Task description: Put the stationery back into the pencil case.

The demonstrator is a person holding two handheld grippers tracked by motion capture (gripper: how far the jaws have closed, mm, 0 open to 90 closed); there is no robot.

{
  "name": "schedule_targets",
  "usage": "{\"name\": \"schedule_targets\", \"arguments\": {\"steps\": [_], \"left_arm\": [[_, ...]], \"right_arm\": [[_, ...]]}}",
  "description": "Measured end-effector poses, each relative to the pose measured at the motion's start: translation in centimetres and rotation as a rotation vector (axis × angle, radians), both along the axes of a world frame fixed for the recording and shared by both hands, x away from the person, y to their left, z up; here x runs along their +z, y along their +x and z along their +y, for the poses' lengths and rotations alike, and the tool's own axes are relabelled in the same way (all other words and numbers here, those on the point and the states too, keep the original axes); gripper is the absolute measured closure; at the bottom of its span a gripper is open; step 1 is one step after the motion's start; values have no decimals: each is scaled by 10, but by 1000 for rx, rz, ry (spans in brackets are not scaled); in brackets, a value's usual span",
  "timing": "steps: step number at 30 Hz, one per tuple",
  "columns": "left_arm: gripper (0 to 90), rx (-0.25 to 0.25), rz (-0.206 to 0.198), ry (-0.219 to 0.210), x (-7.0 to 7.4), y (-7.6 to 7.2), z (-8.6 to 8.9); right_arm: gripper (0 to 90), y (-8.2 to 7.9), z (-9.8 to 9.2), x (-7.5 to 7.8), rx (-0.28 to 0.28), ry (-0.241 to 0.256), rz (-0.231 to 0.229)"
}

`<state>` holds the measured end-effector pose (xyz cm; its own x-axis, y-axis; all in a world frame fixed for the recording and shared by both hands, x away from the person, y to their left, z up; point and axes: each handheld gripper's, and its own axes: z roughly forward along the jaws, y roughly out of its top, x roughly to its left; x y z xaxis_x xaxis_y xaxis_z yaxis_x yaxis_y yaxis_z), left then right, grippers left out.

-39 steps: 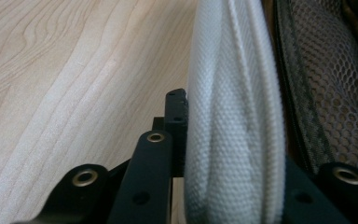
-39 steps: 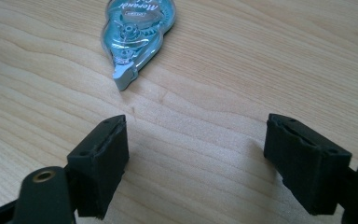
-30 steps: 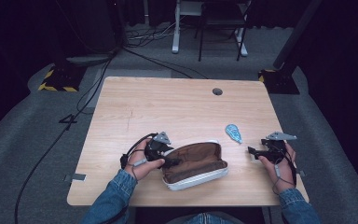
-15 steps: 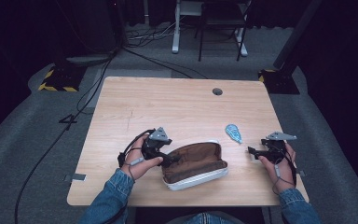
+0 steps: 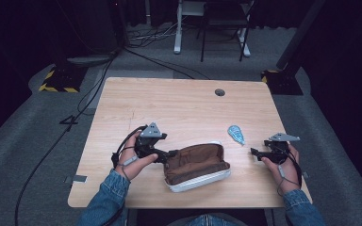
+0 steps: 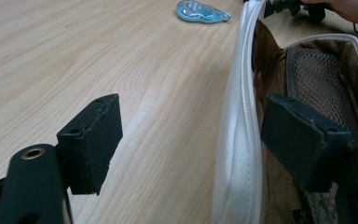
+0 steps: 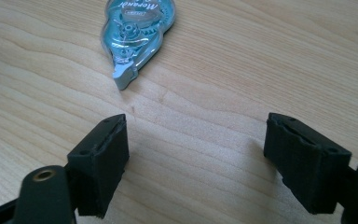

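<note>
Two grippers sit spread on the bench [image 5: 179, 103]: left gripper [image 5: 169, 154] straddles the brown pouch's [image 5: 195, 165] white rim at 9 o'clock; right gripper [image 5: 255, 152] waits empty, blue tape dispenser [image 5: 236, 134] at its 11 o'clock.

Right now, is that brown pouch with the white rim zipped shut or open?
Open: the brown fabric pouch gapes, its mesh pocket visible inside; the left gripper straddles its white rim.

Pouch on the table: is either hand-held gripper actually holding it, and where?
Nothing is clamped. The left hand-held gripper is open, astride the pouch rim; the right hand-held gripper is open too.
</note>
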<state>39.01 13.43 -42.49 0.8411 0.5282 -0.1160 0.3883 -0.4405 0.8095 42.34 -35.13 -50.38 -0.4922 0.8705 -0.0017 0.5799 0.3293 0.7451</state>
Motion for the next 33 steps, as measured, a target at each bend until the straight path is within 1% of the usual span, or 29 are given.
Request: {"name": "schedule_targets", "arguments": {"steps": [2,5,8,9,10,12,15,16,17,18,19,20,21,23,24,26,29,30,33], "left_arm": [[207,5,-1,0,1,0,2],[199,33,-14,-14,4,-2,10],[202,70,-40,-18,8,-3,22],[202,80,-45,-27,9,-4,26],[202,94,-45,-40,10,-5,30],[202,122,-69,-50,13,-7,38],[197,168,-81,-67,14,-9,49],[198,193,-77,-76,14,-9,53],[198,230,-67,-75,11,-9,59],[200,230,-67,-75,11,-9,59],[200,270,-47,-59,8,-9,63],[205,301,-37,-34,6,-9,67],[205,327,-36,-11,2,-8,70],[198,355,-22,21,-4,-8,77],[195,370,-14,27,-6,-8,79],[195,410,-7,64,-13,-8,85],[190,453,9,113,-22,-9,93],[187,461,11,123,-24,-10,94],[180,473,41,164,-34,-13,97]], "right_arm": [[221,0,0,0,-1,0,0],[222,0,0,0,-1,0,0],[223,0,0,0,-1,0,0],[225,0,0,0,-1,-1,1],[227,0,0,0,-1,-1,1],[231,1,0,0,-3,-1,1],[246,1,1,0,-7,0,-1],[249,1,1,0,-8,1,-1],[255,1,1,0,-8,1,-2],[255,1,1,0,-8,1,-2],[261,2,1,0,-5,2,-3],[261,3,0,0,1,2,-4],[261,3,1,0,4,2,-3],[261,5,1,1,11,-1,0],[261,6,1,1,11,-3,6],[263,7,2,3,8,-8,18],[275,9,3,5,12,-20,38],[280,10,4,6,16,-27,45],[309,11,5,9,20,-37,69]]}}
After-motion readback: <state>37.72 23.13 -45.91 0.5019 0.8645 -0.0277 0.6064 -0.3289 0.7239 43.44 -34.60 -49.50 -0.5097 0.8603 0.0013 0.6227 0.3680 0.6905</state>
